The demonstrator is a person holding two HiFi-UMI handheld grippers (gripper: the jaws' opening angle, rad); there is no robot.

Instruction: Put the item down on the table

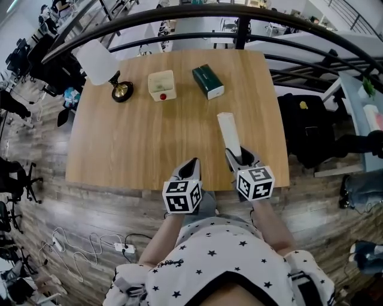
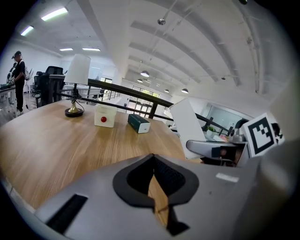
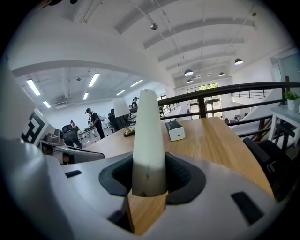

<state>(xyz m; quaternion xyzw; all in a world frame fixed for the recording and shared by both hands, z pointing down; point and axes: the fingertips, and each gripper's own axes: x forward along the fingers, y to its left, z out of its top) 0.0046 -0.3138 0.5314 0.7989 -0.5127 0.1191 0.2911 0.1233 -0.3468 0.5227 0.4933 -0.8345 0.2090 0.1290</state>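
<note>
A long, flat white item [image 1: 228, 132] points away from me over the front right part of the wooden table [image 1: 137, 140]. My right gripper [image 1: 239, 158] is shut on its near end. In the right gripper view the item [image 3: 149, 136] rises between the dark pads [image 3: 183, 176] and fills the gap. The left gripper view shows the item [image 2: 187, 123] tilted upward, its far end off the wood. My left gripper [image 1: 191, 167] hangs over the table's front edge, left of the right one. Its jaws [image 2: 153, 174] meet with nothing between them.
At the back of the table stand a white-shaded lamp [image 1: 100, 63], a small white box with a red button [image 1: 161, 85] and a dark green box [image 1: 207, 81]. A black railing [image 1: 239, 12] curves behind the table. A dark chair [image 1: 308, 128] sits to the right.
</note>
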